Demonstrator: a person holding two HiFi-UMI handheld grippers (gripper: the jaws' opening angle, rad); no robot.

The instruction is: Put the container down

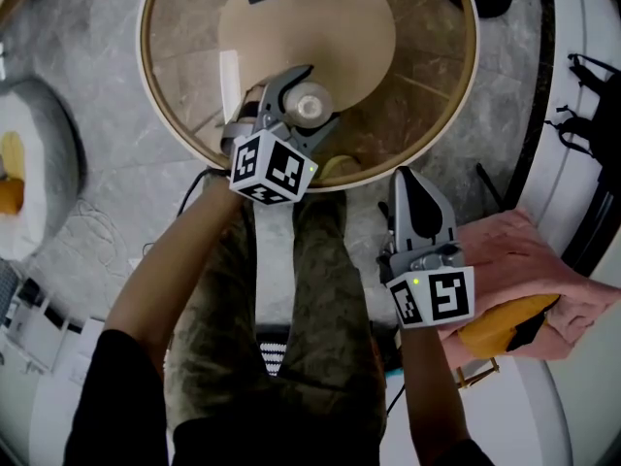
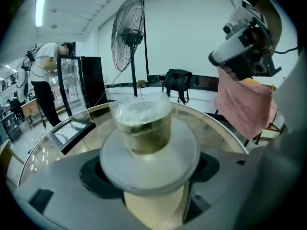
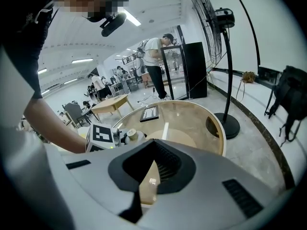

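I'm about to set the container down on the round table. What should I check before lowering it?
1. Left tongs closed on the container: ok.
2. Container level, not tipping: ok.
3. Beige disc on the round table bare beneath the container: ok.
4. Right tongs shut, empty and off the table, out of the way: ok.
5. Gap left between the container's bottom and the disc: cannot tell.
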